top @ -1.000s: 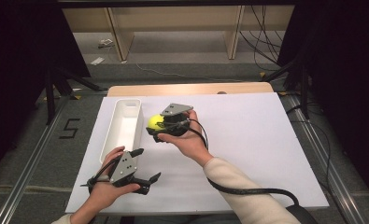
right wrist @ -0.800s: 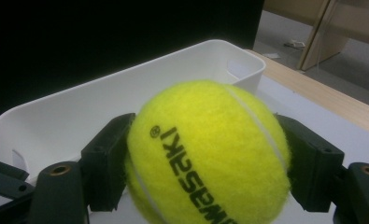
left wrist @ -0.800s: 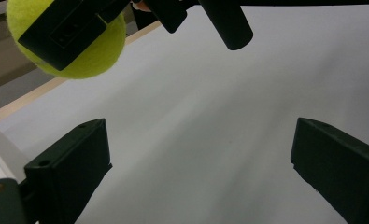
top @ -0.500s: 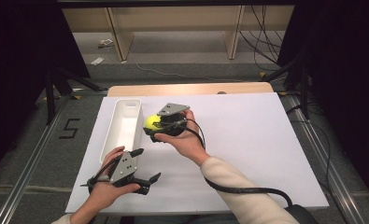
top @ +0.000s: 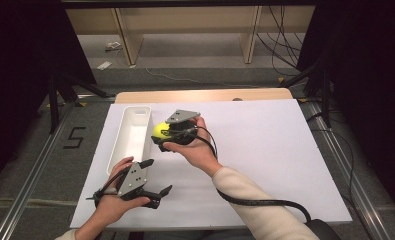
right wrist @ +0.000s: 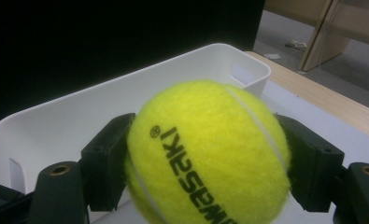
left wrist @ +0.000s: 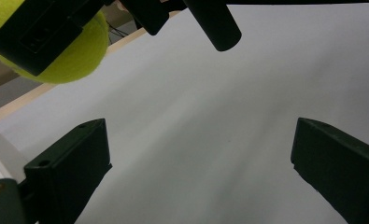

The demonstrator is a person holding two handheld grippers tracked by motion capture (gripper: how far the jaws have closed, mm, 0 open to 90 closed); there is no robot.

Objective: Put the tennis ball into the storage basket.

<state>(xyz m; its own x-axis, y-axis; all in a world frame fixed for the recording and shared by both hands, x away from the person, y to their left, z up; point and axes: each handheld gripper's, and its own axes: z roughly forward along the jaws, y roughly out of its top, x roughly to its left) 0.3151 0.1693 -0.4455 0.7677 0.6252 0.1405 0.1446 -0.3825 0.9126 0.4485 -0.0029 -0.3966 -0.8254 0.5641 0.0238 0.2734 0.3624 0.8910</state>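
Nothing has shifted since before — our right gripper [top: 161,135] still clamps the tennis ball [top: 160,130] just beside the white tray [top: 130,113], whose visible floor lies bare. Our left gripper [top: 157,176] rests nearer us, jaws spread wide on nothing.

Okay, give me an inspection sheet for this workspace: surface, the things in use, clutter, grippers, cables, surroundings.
Surface: white sheet over a wooden table, flat.
Job's things: yellow tennis ball held off the sheet beside a long white bin; the bin looks empty.
Clutter: nothing seen on the sheet.
Grippers: right gripper shut on the ball; left gripper open, holding nothing, near the front edge.
Cables: black cable trails along the right sleeve; more cables on the floor behind.
Surroundings: wooden shelf legs, dark curtains at both sides, a 5 marked on the floor.
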